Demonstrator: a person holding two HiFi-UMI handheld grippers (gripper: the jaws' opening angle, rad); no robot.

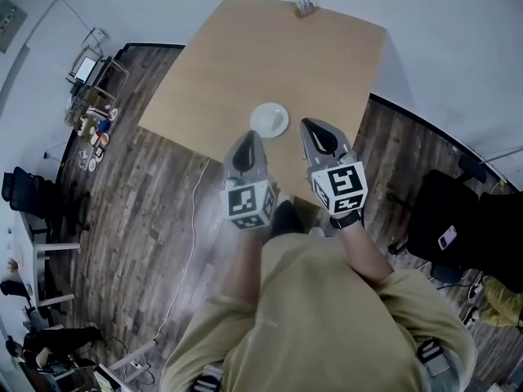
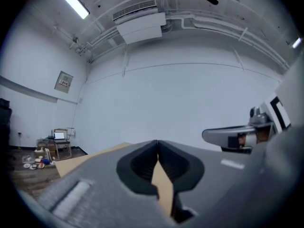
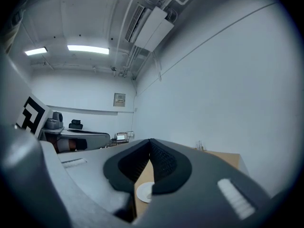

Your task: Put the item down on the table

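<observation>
A white plate point(image 1: 269, 119) lies on the tan table point(image 1: 245, 55) near its front edge. My left gripper point(image 1: 249, 135) hangs just in front of the plate on its left, jaws shut with nothing between them. My right gripper point(image 1: 310, 125) is level with the plate on its right, also shut and empty. In the left gripper view the pads meet at the left gripper's point(image 2: 157, 142) tip, with bare table point(image 2: 162, 186) below. Under the right gripper point(image 3: 150, 141), shut tip to tip, the right gripper view shows the plate point(image 3: 144, 192).
A small clear object point(image 1: 306, 6) stands at the table's far edge. A black chair point(image 1: 445, 219) sits on the wood floor at the right. A cart with a laptop point(image 1: 86, 72) and floor clutter point(image 1: 94, 129) lie at the left. A white cable point(image 1: 193, 219) runs along the floor.
</observation>
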